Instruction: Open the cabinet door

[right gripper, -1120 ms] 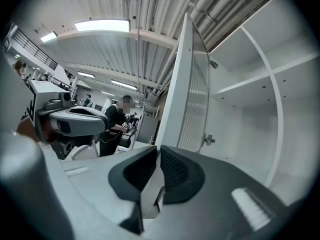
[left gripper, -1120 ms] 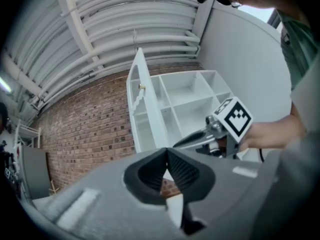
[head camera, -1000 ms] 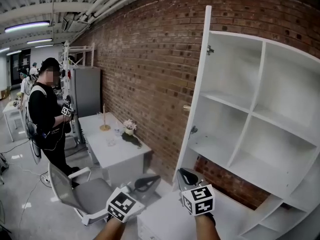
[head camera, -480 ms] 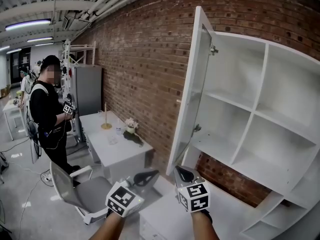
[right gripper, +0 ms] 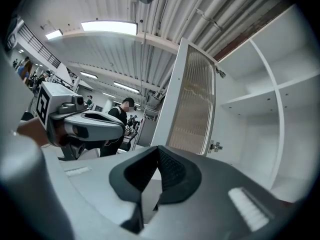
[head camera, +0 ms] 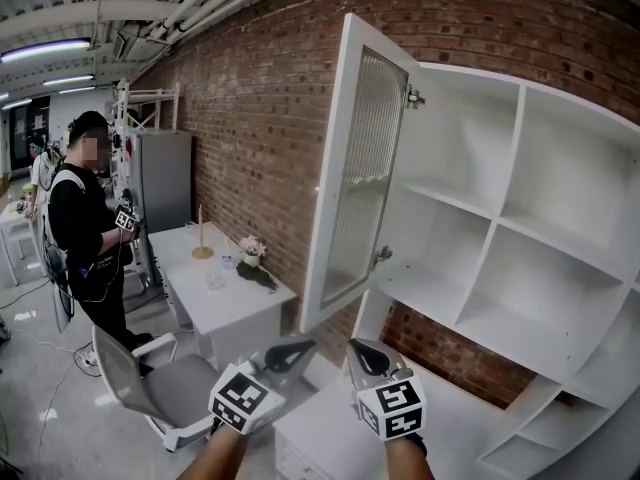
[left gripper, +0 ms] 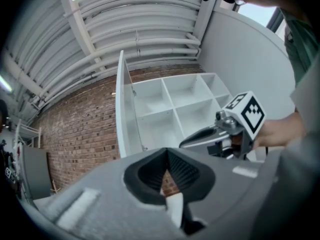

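Two hand-held grippers sit low in the head view, just below the cabinet door's bottom edge and touching nothing. The left hand-held gripper (head camera: 305,348) has its black ribbed pads pressed together, with nothing between them. The right hand-held gripper (head camera: 358,348) is likewise pressed together and empty. The two point side by side toward the tall white cabinet with square open compartments (head camera: 508,198).

That cabinet stands against a red brick wall (head camera: 260,118). The white-framed cabinet door with a ribbed glass panel (head camera: 360,168) hangs from the cabinet's left edge on two small metal hinges, one near the top (head camera: 412,96) and one lower down (head camera: 383,256). The door is swung well out from the cabinet front, so the compartments behind it show bare white shelves.

Left of the cabinet, along the same wall, is a white worktop (head camera: 235,303) carrying a slim candlestick (head camera: 202,238) and a small bunch of flowers (head camera: 250,250). Farther left of the cabinet stands a person in black clothing (head camera: 85,228), with a grey office chair (head camera: 165,388) nearby.
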Demonstrator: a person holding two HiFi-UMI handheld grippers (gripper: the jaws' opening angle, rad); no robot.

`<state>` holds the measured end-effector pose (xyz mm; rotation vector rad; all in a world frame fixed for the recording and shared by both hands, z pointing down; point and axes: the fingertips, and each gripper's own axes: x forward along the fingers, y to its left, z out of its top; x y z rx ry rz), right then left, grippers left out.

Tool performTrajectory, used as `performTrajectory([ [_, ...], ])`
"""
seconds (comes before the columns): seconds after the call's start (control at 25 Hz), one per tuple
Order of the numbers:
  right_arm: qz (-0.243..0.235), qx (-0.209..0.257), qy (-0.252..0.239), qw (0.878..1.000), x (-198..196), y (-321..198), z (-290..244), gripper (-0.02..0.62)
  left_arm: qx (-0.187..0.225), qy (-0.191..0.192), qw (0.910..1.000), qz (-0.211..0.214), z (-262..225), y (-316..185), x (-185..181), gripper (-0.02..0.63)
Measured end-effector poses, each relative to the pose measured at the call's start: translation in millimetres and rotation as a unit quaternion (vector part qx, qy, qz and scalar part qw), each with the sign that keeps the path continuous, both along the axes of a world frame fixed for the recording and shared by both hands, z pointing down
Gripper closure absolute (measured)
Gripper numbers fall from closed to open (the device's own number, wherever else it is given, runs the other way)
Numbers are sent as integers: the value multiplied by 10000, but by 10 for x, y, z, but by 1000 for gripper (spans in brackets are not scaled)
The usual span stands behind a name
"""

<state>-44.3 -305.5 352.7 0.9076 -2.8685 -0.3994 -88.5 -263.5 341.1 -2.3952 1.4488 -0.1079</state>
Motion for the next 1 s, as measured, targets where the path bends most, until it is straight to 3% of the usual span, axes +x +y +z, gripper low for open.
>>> performTrajectory([
  [1.0,7,191,13,9998,189,341,-58,592,52,24,10000,-54,31,142,-131,604],
])
